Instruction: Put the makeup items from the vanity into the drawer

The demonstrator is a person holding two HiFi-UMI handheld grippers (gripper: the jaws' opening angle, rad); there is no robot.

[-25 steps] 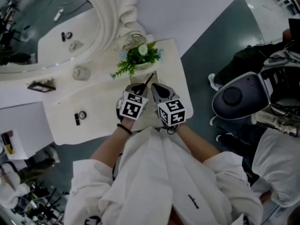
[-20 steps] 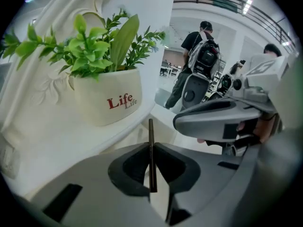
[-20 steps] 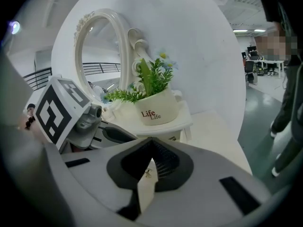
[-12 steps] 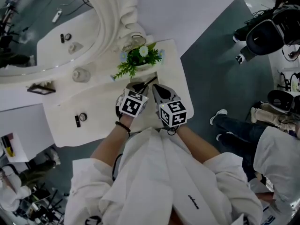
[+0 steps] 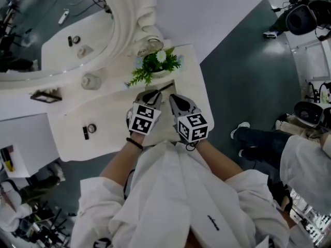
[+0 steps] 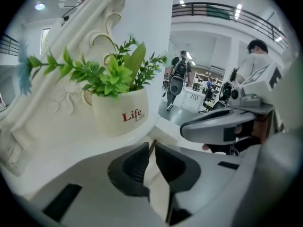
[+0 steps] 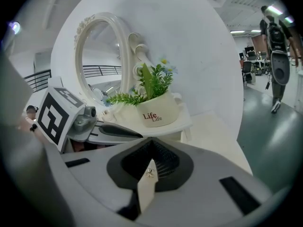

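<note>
My left gripper (image 5: 151, 95) hovers over the right part of the white vanity top (image 5: 108, 112), just in front of the plant pot (image 5: 155, 66). Its jaws are nearly closed on a thin dark makeup stick (image 5: 161, 89), which shows as a sliver between the pads in the left gripper view (image 6: 152, 147). Close beside it on the right, my right gripper (image 5: 176, 98) is shut with nothing in it (image 7: 150, 167). A black lipstick (image 5: 85, 133) and a small round compact (image 5: 91, 128) lie at the left of the top. I cannot make out the drawer.
The "Life" pot (image 6: 118, 110) stands directly ahead of both grippers, against the ornate oval mirror frame (image 5: 124, 25). A glass jar (image 5: 90, 80) and a dark tray (image 5: 45, 94) sit by the mirror. A person's legs (image 5: 248, 133) are on the floor to the right.
Both grippers have stayed almost in place with the stick still held. On the floor at the right, a round grey machine has gone from beside the vanity and a person's legs have appeared.
</note>
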